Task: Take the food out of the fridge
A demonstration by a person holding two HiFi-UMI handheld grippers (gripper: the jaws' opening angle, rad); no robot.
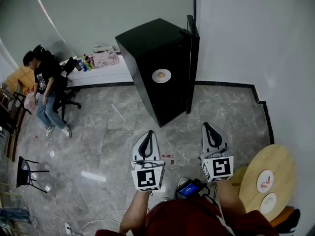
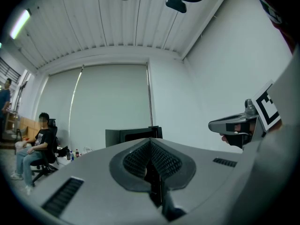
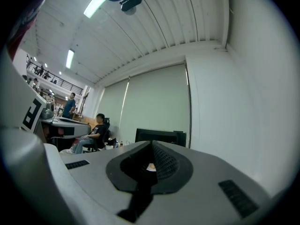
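Observation:
A black fridge (image 1: 155, 58) stands on the floor ahead, its door (image 1: 192, 58) swung open at the right. Inside sits a white plate with a piece of food (image 1: 161, 75). My left gripper (image 1: 147, 133) and right gripper (image 1: 207, 126) hover side by side in front of the fridge, well short of it, both shut and holding nothing. In the left gripper view the left gripper (image 2: 151, 142) points at the fridge (image 2: 126, 136). The right gripper (image 3: 152, 145) points at the fridge (image 3: 159, 136), and the plate (image 3: 151, 167) shows through a slit between its pads.
A person (image 1: 44, 87) sits on a chair at the far left, beside a low white shelf (image 1: 106, 73) with bottles and a bag. A round wooden table (image 1: 280, 163) with plates stands at my right. A black chair (image 1: 27, 171) and cables (image 1: 74, 222) lie lower left.

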